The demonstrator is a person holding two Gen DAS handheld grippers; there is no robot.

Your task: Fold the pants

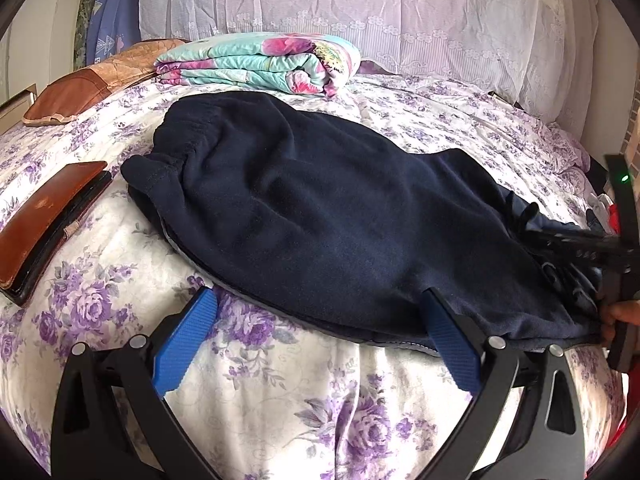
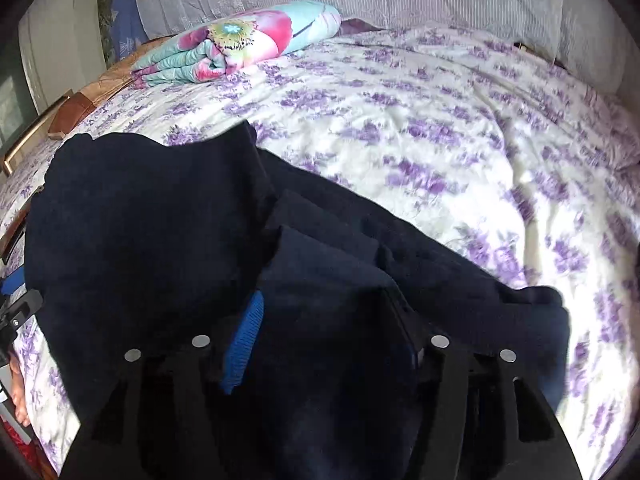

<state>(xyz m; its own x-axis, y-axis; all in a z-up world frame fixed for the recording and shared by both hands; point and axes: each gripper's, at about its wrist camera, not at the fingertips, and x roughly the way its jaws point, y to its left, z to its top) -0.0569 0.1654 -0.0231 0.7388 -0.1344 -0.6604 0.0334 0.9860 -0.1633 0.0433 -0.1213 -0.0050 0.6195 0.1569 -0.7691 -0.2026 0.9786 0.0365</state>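
Blue-padded left gripper (image 1: 316, 312) jaws apart beside unlabelled navy pants (image 1: 320, 220).

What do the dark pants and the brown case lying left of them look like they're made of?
The pants look like soft navy fleece or sweatshirt knit: matte, slightly fuzzy surface, gathered elastic waistband. The brown case looks like leather or an imitation: smooth, faintly glossy, scuffed pale in places, with a dark edge.

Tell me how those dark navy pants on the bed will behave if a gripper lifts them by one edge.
The navy pants will probably flop and sag: they lie in soft folds over the flowered bedspread. The fleecy-looking cloth should grip the ribbed blue pads rather than slip. Stacked layers in the right wrist view may slide apart.
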